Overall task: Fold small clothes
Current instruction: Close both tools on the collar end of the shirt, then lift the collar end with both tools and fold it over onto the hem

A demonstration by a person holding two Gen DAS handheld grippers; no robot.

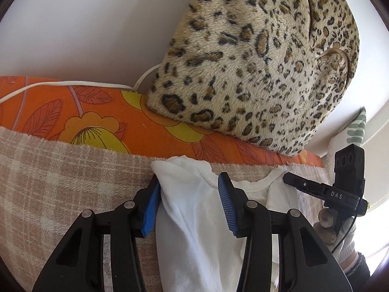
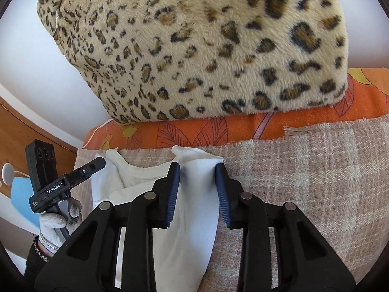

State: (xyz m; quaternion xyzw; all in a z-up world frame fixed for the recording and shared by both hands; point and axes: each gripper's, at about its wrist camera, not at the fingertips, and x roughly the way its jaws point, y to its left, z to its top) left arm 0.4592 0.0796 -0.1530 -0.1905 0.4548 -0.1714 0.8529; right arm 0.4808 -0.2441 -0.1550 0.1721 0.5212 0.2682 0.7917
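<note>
While the left wrist view looks down along its own tool, the left gripper (image 1: pixel 188 203) straddles one shoulder of the white garment (image 1: pixel 194 231), which lies on the plaid blanket (image 1: pixel 60 194) close to that blanket's far edge. Its jaws stand part-way in: the left pad touches the bunched cloth, but the right pad seems to sit just off the fabric, so I cannot tell whether the cloth is truly pinched. Beyond the blanket's far edge run the orange floral sheet (image 1: pixel 97 112), a white cable (image 1: pixel 73 84) and the leopard-print cushion (image 1: pixel 255 60). At the right of this view the right gripper (image 1: pixel 291 182) reaches toward the other shoulder, past the neckline.

From the right wrist view, the right gripper (image 2: pixel 198 192) has the garment's (image 2: pixel 194 219) other shoulder between its jaws, which are drawn narrow with a ridge of cloth rising between the pads; both pads appear to bear on it. The left gripper (image 2: pixel 97 165), held by a gloved hand (image 2: pixel 56 226), shows at the left by the neckline. The cushion (image 2: pixel 206 48) fills the top of this view above the sheet (image 2: pixel 218 126).

What the fold likely turns on: the shoulders lie toward the blanket's (image 2: pixel 316 182) far edge and the garment's long axis runs back toward the person, under both tools. Each hand is nearest its own shoulder, so the likely move brings both shoulders toward the hem together.
</note>
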